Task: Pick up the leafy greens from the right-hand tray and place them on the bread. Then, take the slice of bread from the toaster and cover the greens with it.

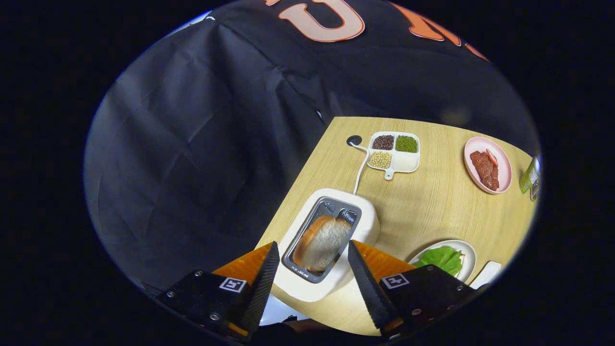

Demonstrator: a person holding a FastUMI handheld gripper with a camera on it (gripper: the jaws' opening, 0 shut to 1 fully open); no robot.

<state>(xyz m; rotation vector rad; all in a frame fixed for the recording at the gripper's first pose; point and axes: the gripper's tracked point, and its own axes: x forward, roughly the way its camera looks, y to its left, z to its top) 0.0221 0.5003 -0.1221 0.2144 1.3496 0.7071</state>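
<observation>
Item 1. Gripper [310, 250]: two serrated black jaws, standing well apart with nothing between their faces; held above the near end of the surface, looking steeply down.

Item 2. Toaster [367, 226]: white body, grey slot frame, on the wooden surface [432, 202]; its cord runs away to a round port in the surface beyond.

Item 3. Slice of bread [322, 242]: standing in the toaster slot, crust edge up, leaning toward one side of the slot. It lies just ahead of the jaws and in the gap between their tips. Its long axis runs along the slot, away from the gripper and slanting slightly right; the jaws straddle that line, so a straight descent looks likely to bring one jaw to each broad face.

Item 4. Leafy greens [442, 258]: on a white plate [468, 250] right of the toaster, beside the right jaw. A pale edge under them is probably the lower bread, though it is largely covered. First step judged done; second pending.

Item 5. Divided dish [406, 163] of beans, beyond the toaster.

Item 6. Pink plate [502, 170] with meat, far right.
</observation>
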